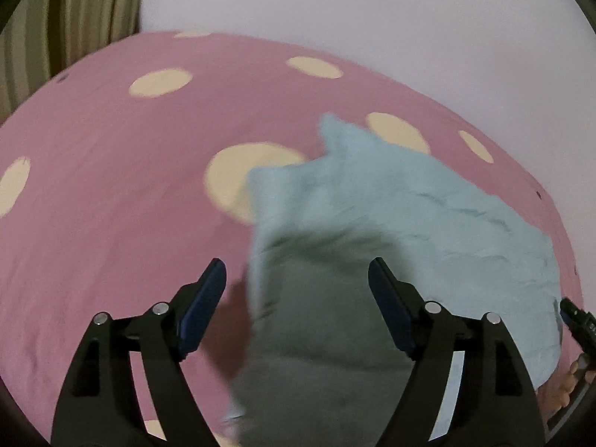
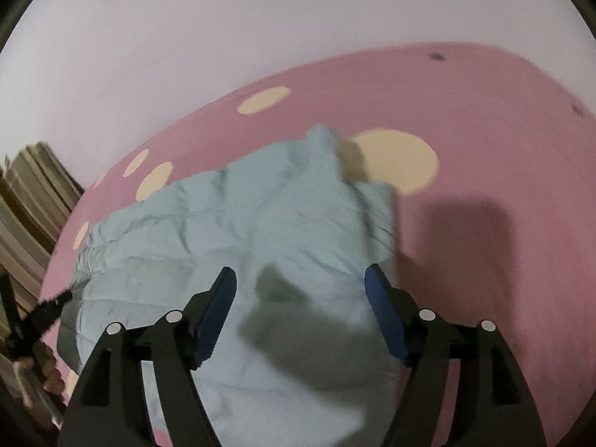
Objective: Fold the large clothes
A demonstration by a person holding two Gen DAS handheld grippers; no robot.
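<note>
surface: pink bedsheet (image 1: 111,193) with cream dots, covers the whole bed; plain wall behind, striped curtain (image 1: 67,18) past the far left corner
garment: light blue garment (image 1: 391,216), lies on the sheet, nearer the right edge in the left view, roughly mid-sheet in the right view
garment shape: bunched and creased, not flat; a peak of cloth sticks up at its far end; edges uneven, one side looks doubled over
left gripper: left gripper (image 1: 297,287) jaws wide apart, nothing pinched; cloth lies under and between the pads but they do not press it
right gripper: right gripper (image 2: 301,294) also wide, empty; hangs over the near part of the garment, its shadow falls on the cloth
hands: fingers of the other hand show at each view's near corner, wrapped on the handles
blur: both views smeared, fine detail of seams or sleeves not readable
done so far: looks like at least one rough fold laid down, then let go; can't tell which fold
left to do: garment still lumpy and wide; judge that smoothing plus further folds remain, no neat stack yet
progress: early to middle, a guess
</note>
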